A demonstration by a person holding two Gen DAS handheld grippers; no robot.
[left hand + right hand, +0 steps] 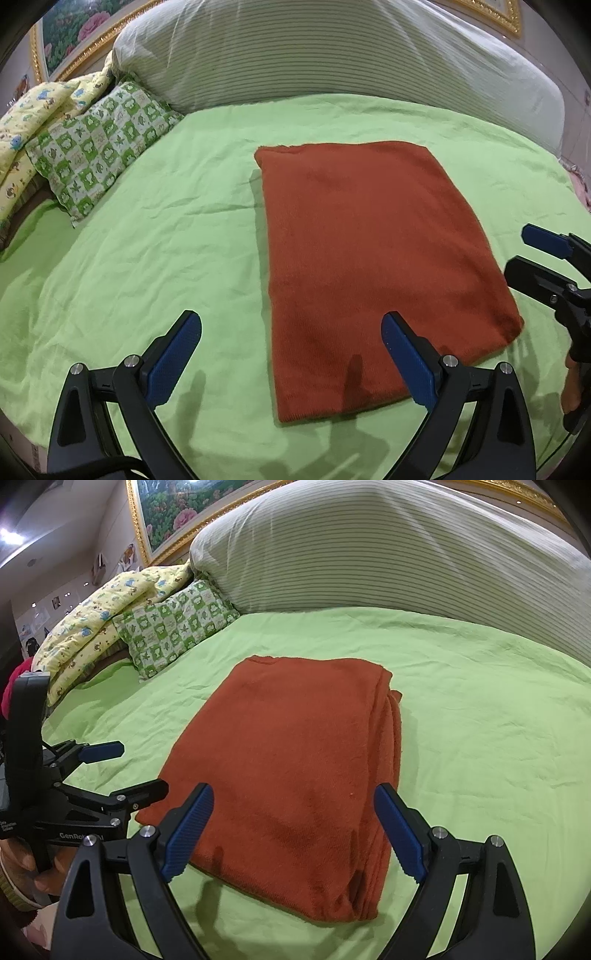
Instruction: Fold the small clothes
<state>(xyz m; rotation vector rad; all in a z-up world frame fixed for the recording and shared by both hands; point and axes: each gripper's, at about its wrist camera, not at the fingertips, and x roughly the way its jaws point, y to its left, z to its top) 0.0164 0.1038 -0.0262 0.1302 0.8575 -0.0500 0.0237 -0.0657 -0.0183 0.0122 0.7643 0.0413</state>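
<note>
A rust-red knitted garment [373,258] lies folded into a flat rectangle on the green bedsheet [147,258]. In the right wrist view the garment [295,760] shows stacked layers along its right edge. My left gripper [291,325] is open and empty, above the garment's near left corner. My right gripper [293,797] is open and empty, above the garment's near edge. The right gripper also shows at the right edge of the left wrist view [517,251]. The left gripper also shows at the left of the right wrist view [140,768], beside the garment.
A large striped pillow [332,55] lies across the back of the bed. A green checked pillow [99,147] and a yellow patterned quilt [33,110] lie at the back left. A gold-framed picture [173,509] hangs behind.
</note>
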